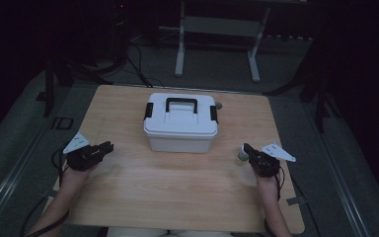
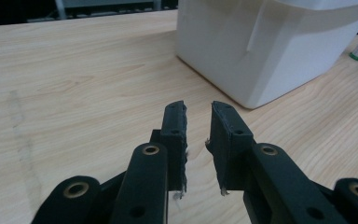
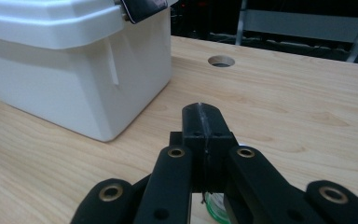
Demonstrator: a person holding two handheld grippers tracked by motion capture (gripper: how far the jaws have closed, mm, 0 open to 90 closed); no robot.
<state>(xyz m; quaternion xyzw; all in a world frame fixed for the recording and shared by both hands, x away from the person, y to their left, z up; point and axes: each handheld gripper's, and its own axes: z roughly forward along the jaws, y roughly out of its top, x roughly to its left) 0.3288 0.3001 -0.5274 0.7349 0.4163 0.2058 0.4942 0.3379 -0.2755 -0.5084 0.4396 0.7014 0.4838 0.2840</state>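
Beside white box (image 1: 180, 123): left tool (image 2: 198, 122) narrowly open, empty; right tool (image 3: 204, 122) closed tight, empty, above small bottle (image 1: 242, 156).

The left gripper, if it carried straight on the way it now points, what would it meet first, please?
Probably the white box: the left gripper aims across bare table toward the box's near corner, though it might just pass beside it.

room: dim | floor (image 1: 217, 74): grey | white-legged bench (image 1: 217, 29) behind wooden table (image 1: 177, 187)
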